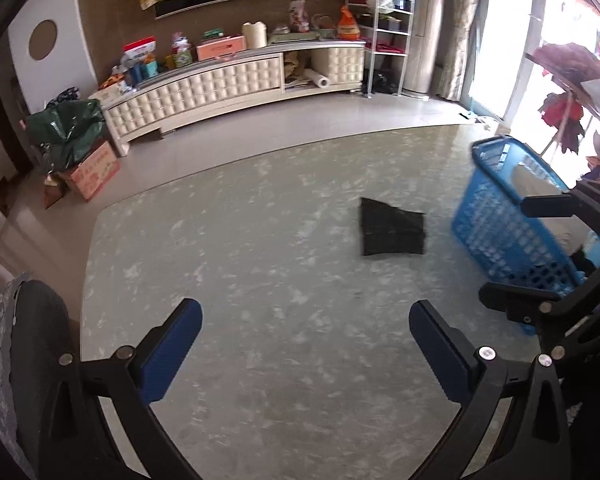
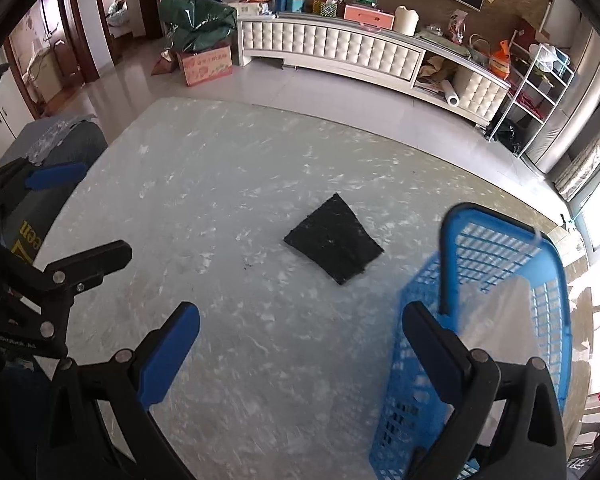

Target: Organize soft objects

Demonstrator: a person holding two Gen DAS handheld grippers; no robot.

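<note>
The left gripper (image 1: 305, 322) hangs with jaws wide and empty, the black cloth (image 2: 333, 237), soft, light and floppy, lies just left of the blue basket (image 2: 500, 248), best pinched at an edge, and the right gripper (image 2: 301, 326) gapes empty.

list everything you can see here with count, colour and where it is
folded cloth: 1, black, flat on the table, left of the basket
basket: 1, blue plastic lattice, right side of the table, looks tilted
table: 1, pale marbled top, fills the foreground
tv cabinet: 1, cream quilted front, along the far wall, cluttered with boxes and bottles
cardboard box: 1, pinkish, on the floor at the cabinet's end, green bag above it
wire shelf: 1, white, beside the cabinet
chair: 1, grey, at the table's left edge
left gripper: 1, black with blue pads, open, empty
right gripper: 1, black with blue pads, open, empty
</note>
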